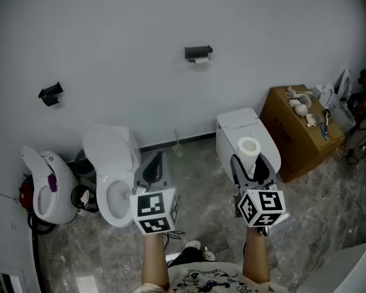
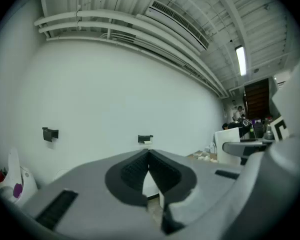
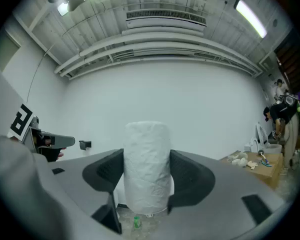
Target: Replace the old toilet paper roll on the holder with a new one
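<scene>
New roll (image 1: 249,147) stands upright in the right gripper (image 1: 251,163), pinched from both sides by the dark jaws, its white, crinkled paper rising above the jaw tips and its hollow core facing up. It is held out over the floor in front of a closed toilet (image 1: 235,122) on the right, well apart from the holder (image 1: 199,54). That holder is a small black bracket high on the far white wall (image 1: 122,35), with a sliver of white from the old roll (image 1: 200,60) showing just under it. The left gripper (image 1: 154,166) is held beside the right one, apart from it, with its jaws brought together at the tips and nothing between them; in its own view the tips point almost straight at the holder. Below it is a second toilet (image 1: 113,182) with its lid up against the wall. Farther left sits a smaller white toilet (image 1: 46,188) with a purple patch on it, and above that a second black bracket (image 1: 50,94) on the wall. To the far right a cardboard box (image 1: 299,133) stands against the wall with small pale things on top. The floor (image 1: 195,176) is grey, marbled stone. The person's bare forearms show at the near edge behind the marker cubes.
</scene>
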A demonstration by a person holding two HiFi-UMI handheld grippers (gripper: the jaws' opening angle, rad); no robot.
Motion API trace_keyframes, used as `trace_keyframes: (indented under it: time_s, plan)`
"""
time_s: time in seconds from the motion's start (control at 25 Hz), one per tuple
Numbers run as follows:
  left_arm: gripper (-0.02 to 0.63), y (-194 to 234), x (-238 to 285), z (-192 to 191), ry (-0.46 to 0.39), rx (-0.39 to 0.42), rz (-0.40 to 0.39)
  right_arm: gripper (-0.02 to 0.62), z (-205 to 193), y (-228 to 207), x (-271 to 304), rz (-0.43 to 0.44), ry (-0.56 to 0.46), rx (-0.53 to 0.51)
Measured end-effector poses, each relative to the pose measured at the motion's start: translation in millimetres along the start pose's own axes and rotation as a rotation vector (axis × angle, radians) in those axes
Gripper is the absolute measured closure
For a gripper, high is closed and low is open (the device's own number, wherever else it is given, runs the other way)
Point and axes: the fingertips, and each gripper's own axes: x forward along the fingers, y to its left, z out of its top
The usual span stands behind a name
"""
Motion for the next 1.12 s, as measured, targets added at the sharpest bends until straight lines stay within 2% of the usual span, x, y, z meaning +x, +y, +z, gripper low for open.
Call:
trace_keyframes:
  time_s: [0.36, 0.76, 1.12]
  plan:
    - [0.603, 3.5, -2.1, -9.9, 0.016, 0.002, 0.005, 0.302, -1.1, 1.1, -1.9, 0.004, 0.002, 0.003]
    - [0.603, 4.0, -2.7, -0.6, -0.018, -0.01, 0.011, 0.302, 3.9, 0.4, -2.4, -0.005, -0.01, -0.016]
    - [0.594, 0.9, -2.2, 10.6, -0.044, 0.035, 0.015, 0.302, 7.2, -2.4, 0.6, -0.009, -0.02, 0.012]
